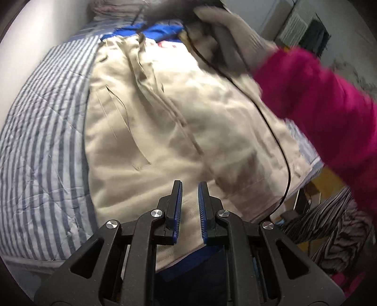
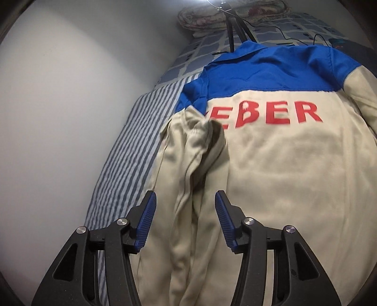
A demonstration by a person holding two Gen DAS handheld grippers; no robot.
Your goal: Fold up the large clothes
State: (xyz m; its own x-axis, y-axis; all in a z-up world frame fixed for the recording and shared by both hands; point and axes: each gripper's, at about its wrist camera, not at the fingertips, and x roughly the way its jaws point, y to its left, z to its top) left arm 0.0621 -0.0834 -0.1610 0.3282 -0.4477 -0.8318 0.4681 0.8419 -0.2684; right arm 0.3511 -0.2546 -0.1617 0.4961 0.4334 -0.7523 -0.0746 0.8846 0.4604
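While the jacket lies back-up across the striped bedding, filling the centre and right of the right wrist frame, the white wall takes up the whole left side. Its blue yoke sits toward the top, with red letters just beneath, and a beige sleeve is folded in over the left part of the back, covering the first letter. The right gripper hangs at the bottom centre with its jaws spread wide, the sleeve running up between them but gripped by neither. A tripod stands at the top of that frame beside a rolled quilt, which the other camera only catches as a blur.

From the left wrist, the bedding fills the left, the jacket the middle. The left gripper at the bottom centre has its jaws narrowly parted over the beige cloth, holding nothing that I can see. Only this view shows the person's gloved hand at the upper right, blurred, above the yoke, with a pink sleeve and a black cable trailing down.
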